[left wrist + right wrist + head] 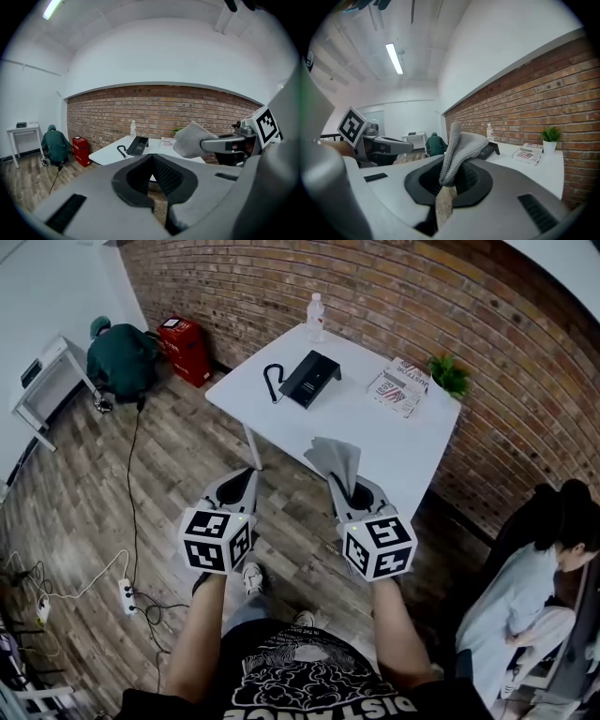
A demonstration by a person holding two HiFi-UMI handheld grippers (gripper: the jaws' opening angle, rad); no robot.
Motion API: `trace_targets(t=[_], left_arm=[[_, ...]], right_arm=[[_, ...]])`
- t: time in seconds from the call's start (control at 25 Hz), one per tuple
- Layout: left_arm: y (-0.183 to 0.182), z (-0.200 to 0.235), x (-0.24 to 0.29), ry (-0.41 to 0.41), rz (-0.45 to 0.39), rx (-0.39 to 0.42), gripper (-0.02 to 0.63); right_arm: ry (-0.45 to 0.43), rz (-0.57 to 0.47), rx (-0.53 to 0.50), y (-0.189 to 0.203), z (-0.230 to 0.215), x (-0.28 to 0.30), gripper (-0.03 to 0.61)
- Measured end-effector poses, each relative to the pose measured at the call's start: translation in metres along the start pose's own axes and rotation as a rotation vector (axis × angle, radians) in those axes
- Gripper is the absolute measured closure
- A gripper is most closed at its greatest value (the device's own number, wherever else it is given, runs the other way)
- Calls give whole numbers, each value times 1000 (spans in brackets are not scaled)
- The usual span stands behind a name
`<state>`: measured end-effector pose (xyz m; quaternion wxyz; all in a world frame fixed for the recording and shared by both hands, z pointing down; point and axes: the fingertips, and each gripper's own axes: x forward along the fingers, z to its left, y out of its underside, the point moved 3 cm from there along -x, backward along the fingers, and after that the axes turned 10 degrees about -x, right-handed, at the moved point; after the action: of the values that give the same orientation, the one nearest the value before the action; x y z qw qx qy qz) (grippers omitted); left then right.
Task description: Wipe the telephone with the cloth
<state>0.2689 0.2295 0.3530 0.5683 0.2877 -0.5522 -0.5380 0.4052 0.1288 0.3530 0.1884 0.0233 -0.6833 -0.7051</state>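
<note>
A black telephone (310, 377) with a coiled cord lies on the white table (375, 432), towards its far left; it also shows in the left gripper view (137, 145) and the right gripper view (489, 150). My right gripper (349, 486) is shut on a grey cloth (336, 457), which sticks up from its jaws (457, 147) and hangs over the table's near edge. My left gripper (240, 486) is shut with nothing in it, held over the floor left of the table. Both grippers are well short of the telephone.
On the table stand a water bottle (315, 314), a small green plant (449, 374) and a printed booklet (399, 387). A person in green crouches by a red box (186, 349) at the far left. Another person sits at the right. Cables and a power strip (125, 594) lie on the wood floor.
</note>
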Motion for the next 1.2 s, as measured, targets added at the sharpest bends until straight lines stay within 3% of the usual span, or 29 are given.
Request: trace_targets(t=[0.28, 0.88, 1.2], left_arm=[[-14, 51, 46, 61, 21, 3, 607], [-79, 202, 145, 218, 81, -1, 607], [-86, 243, 176, 263, 103, -19, 607]], right_arm=[[62, 38, 12, 0, -6, 58, 566], [240, 100, 42, -44, -3, 212, 566], [294, 127, 53, -46, -4, 251, 566]])
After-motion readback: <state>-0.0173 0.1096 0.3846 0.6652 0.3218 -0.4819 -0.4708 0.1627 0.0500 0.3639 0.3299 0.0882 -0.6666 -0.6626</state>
